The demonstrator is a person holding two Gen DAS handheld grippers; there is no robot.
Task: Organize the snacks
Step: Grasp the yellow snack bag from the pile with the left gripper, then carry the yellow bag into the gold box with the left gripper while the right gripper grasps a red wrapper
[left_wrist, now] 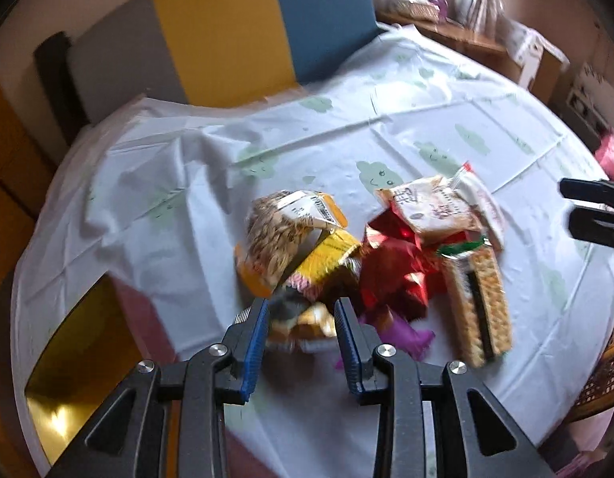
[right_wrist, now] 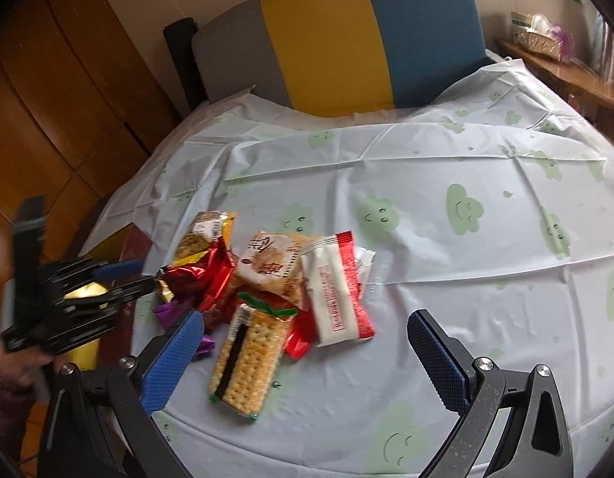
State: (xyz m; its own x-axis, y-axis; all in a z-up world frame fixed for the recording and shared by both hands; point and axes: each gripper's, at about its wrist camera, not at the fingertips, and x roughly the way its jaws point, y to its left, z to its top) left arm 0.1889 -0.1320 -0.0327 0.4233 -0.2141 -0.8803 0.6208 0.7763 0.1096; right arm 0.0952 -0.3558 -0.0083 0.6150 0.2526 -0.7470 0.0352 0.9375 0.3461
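Note:
A pile of snack packets lies on the white tablecloth [right_wrist: 446,279]. It holds a clear cracker pack [right_wrist: 247,362] [left_wrist: 480,298], a white and red packet [right_wrist: 338,290], a beige packet [right_wrist: 271,267] [left_wrist: 430,207], red foil packets [right_wrist: 211,275] [left_wrist: 390,275], a sunflower seed bag [left_wrist: 279,235] and a yellow packet [left_wrist: 326,257]. My left gripper [left_wrist: 301,308] is open at the pile's near edge, its jaws on either side of a small brownish packet [left_wrist: 310,322]. It also shows in the right wrist view [right_wrist: 139,275]. My right gripper [right_wrist: 307,330] is wide open and empty, above the cracker pack.
A chair with grey, yellow and blue back panels [right_wrist: 326,40] stands behind the table. Wooden cabinets [right_wrist: 48,99] are at left. A wooden shelf with a basket [right_wrist: 542,40] is at right. A purple wrapper [left_wrist: 402,334] lies by the pile.

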